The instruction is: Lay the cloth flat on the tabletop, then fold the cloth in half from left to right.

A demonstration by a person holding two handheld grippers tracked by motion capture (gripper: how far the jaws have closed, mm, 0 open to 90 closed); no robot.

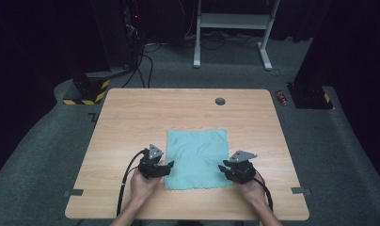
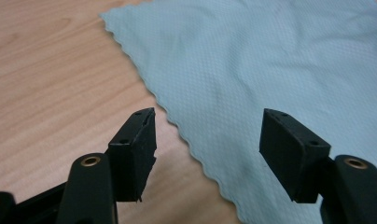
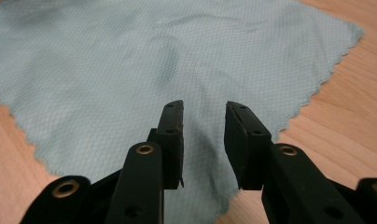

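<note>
Altogether one cloth [image 1: 196, 157], left claw [image 1: 170, 166], right claw [image 1: 222, 167]

Light wooden table [image 1: 131, 117] with a round grey grommet [image 1: 220, 101] near its far edge. Grey carpet floor [image 1: 42, 141]. White desk frame [image 1: 233, 21] behind. Black cables [image 1: 143, 66] trail left. Hazard-striped base [image 1: 87, 92] far left. Surroundings dark.
</note>
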